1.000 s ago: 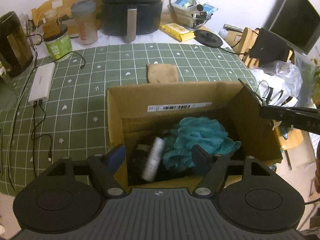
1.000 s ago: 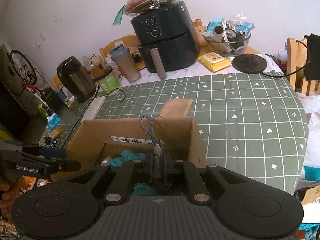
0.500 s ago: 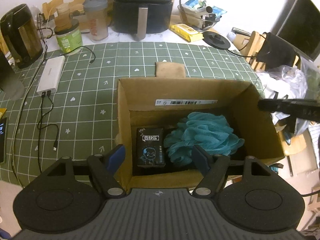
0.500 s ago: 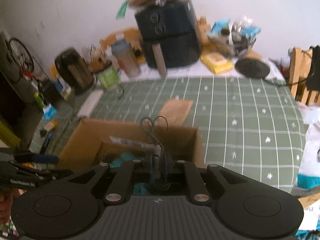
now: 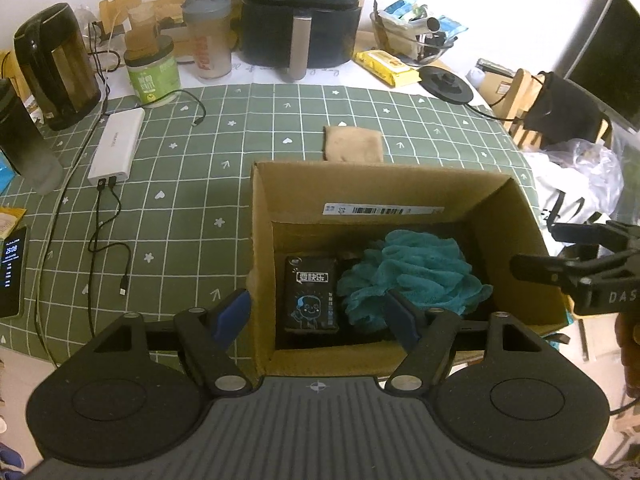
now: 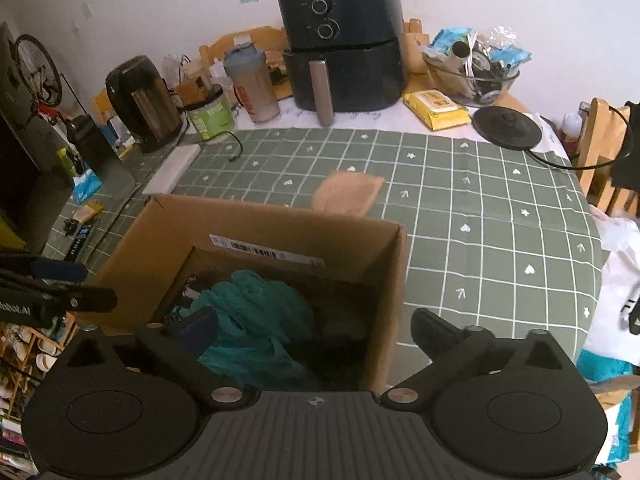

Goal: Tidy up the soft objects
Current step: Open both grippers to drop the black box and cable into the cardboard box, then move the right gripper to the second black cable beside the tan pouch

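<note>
An open cardboard box (image 5: 376, 184) (image 6: 280, 224) stands on the green checked tablecloth. Inside lie a teal mesh bath pouf (image 5: 412, 268) (image 6: 256, 304) and, left of it, a black tissue pack (image 5: 311, 292). A folded tan cloth (image 5: 352, 144) (image 6: 348, 192) lies on the table just behind the box. My left gripper (image 5: 318, 314) (image 6: 96, 286) hovers open over the box's near left corner, pressing on nothing. My right gripper (image 6: 314, 318) (image 5: 534, 249) hangs over the box's right side, its jaws opening wide with nothing between them.
Along the back stand a black air fryer (image 5: 302, 16), a kettle (image 5: 56, 64), a shaker bottle (image 5: 208, 40), a green tub (image 5: 152, 72), a glass bowl (image 5: 416, 40) and a kettle base (image 5: 446, 82). A white power bank (image 5: 118, 146) with cables lies at the left. A wooden chair (image 6: 600, 148) stands at the right.
The right gripper's jaws went from shut on a small grey looped thing to wide apart, and that thing is gone from between them. The black pack now shows in the box.
</note>
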Available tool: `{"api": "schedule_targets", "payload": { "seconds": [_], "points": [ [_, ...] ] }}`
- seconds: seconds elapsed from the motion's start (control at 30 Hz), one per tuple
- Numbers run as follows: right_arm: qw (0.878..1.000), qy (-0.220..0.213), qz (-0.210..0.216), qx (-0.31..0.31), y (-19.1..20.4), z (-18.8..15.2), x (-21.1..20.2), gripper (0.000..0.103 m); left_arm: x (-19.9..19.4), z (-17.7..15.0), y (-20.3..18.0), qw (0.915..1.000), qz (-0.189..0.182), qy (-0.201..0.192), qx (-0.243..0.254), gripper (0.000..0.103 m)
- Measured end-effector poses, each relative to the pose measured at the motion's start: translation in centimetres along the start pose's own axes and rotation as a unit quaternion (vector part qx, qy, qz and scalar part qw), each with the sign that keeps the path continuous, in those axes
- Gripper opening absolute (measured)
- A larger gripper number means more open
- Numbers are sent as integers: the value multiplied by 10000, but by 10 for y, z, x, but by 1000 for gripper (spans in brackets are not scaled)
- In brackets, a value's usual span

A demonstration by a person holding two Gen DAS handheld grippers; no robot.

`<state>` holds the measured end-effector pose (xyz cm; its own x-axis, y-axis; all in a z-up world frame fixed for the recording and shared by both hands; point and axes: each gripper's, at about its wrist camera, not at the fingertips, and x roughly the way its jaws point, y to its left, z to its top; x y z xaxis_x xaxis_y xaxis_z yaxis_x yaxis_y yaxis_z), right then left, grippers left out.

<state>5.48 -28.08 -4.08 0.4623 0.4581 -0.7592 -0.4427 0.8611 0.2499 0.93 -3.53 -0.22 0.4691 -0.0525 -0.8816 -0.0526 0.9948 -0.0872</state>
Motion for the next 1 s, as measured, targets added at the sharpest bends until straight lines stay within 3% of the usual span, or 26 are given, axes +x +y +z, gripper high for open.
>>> {"api": "schedule_targets", "payload": {
  "seconds": [0.43,1.0],
  "points": [
    [9972,420,-610,-29,-4,4,2,103,5,14,2,9997,112,168,120,72],
    [9963,456,-732,-25,-16,14,11,103,18,37,4,9994,-51,176,294,72]
  ]
}}
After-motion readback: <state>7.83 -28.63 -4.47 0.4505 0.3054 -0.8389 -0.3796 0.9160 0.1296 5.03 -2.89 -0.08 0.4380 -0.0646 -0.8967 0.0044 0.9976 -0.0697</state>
